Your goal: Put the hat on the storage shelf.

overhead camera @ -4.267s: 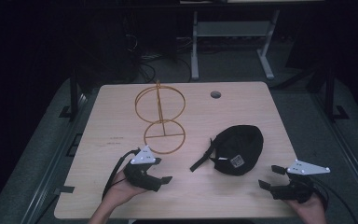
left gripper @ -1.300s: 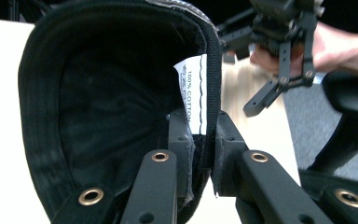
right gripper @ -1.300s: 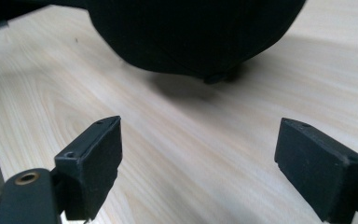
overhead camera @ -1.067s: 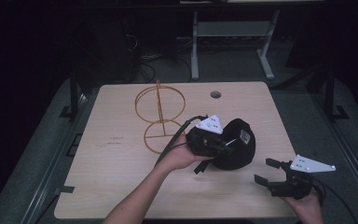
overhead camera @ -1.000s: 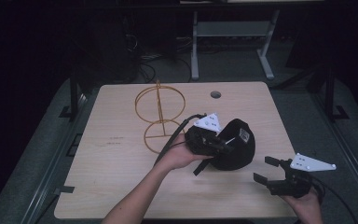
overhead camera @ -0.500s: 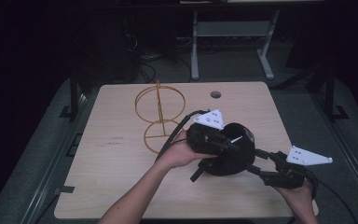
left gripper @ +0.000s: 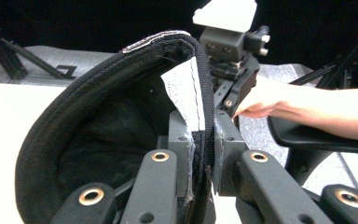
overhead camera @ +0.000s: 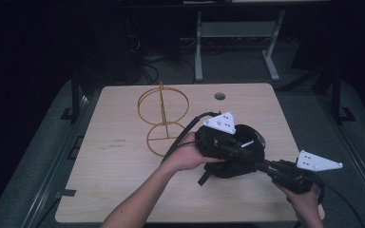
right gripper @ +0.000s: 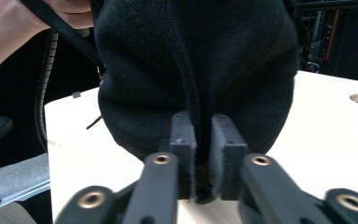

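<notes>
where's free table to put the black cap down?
Bare wood runs along the table's left side and near-left corner, left of the gold wire stand. Another strip at the far right, beyond the hole. Crowded: centre-right, where the left gripper and right gripper both clamp the black cap.

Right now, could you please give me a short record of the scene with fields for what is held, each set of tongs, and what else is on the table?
held item: black cap, lifted just over the table
left tongs: shut on the cap's rim, beside its white label
right tongs: have just closed on a fold of the cap's black fabric, from the opposite side
other item: gold wire stand, upright at the rear left, apart from the cap
table feature: round hole near the far edge
</notes>
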Motion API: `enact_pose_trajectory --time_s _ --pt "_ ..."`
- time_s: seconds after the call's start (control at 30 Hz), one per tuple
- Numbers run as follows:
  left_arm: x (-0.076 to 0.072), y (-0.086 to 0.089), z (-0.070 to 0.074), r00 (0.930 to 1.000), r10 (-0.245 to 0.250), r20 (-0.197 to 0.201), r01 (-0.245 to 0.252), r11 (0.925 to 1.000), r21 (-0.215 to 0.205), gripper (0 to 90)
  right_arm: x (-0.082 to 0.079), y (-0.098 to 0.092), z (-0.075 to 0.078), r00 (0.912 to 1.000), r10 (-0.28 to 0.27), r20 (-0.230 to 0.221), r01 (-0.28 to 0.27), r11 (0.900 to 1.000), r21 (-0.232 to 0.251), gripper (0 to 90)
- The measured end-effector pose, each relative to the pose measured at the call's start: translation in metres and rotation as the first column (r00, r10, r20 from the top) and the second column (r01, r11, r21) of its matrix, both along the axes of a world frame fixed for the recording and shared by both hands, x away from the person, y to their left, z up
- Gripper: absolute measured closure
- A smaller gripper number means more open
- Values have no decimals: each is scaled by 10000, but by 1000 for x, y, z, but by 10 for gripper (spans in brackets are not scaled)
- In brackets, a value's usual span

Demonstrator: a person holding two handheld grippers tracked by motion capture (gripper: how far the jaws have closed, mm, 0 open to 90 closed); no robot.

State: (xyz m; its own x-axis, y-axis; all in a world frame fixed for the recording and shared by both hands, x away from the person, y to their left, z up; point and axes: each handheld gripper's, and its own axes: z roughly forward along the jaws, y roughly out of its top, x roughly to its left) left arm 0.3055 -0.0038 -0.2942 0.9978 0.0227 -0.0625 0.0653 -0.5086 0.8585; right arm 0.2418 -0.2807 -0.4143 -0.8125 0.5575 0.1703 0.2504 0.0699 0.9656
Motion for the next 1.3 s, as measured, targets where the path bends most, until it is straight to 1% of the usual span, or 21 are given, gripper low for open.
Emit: enact_pose_trajectory --time_s 0.07,0.13,0.23,0.33,0.4,0.47,0.6,0.67,0.77,0.8,0.83,0.93,1.03,1.07,1.13,1.23,1.3 --pt "1 3 -2 9999 167 45 -167 9998 88 806 0 -1 0 10000 -44 -87 44 10000 3 859" --pt "3 7 -4 9995 331 -13 -330 9993 147 804 1 -3 1 9999 -44 -147 44 10000 0 864" --pt "6 11 -8 9984 572 18 -573 9980 255 798 1 -3 4 9998 -109 -189 106 9998 -157 866" --pt "7 15 -10 9966 816 78 -819 9959 378 782 3 -3 8 9995 -134 -274 128 9997 -214 866" --pt "7 17 -11 9953 947 182 -955 9941 508 762 5 -3 11 9993 -159 -352 150 9995 -262 867" --pt "8 20 -11 9938 1067 305 -1083 9924 579 719 7 -3 14 9988 -188 -449 171 9991 -378 867" --pt "9 25 -10 9909 1298 346 -1319 9889 690 644 11 -6 20 9977 -195 -655 163 9987 -487 867" --pt "9 29 -10 9895 1389 402 -1417 9868 782 627 14 -7 23 9962 -125 -860 80 9986 -523 867" --pt "9 36 -12 9867 1581 378 -1605 9843 735 605 18 -8 29 9948 -191 -999 121 9975 -697 866" --pt "9 40 -14 9852 1654 450 -1684 9831 726 600 19 -9 31 9948 -183 -1007 108 9972 -746 866" --pt "9 42 -15 9841 1723 441 -1751 9819 724 596 21 -9 33 9944 -203 -1040 118 9965 -824 866" --pt "7 50 -20 9816 1840 501 -1874 9795 734 591 25 -10 37 9932 -238 -1140 143 9965 -828 866" --pt "6 56 -26 9792 1931 628 -1983 9761 892 585 28 -10 40 9921 -266 -1227 162 9963 -849 866" --pt "5 58 -28 9791 1948 579 -1994 9758 899 583 29 -9 41 9918 -268 -1247 160 9961 -864 866" --pt "4 61 -31 9777 1999 645 -2054 9741 949 581 30 -8 43 9910 -269 -1313 152 9959 -895 866" --pt "2 67 -36 9764 2091 545 -2135 9725 931 576 32 -8 44 9897 -172 -1424 60 9969 -788 866" --pt "1 70 -41 9758 2123 521 -2165 9716 956 575 33 -8 46 9885 -158 -1504 36 9967 -813 866"
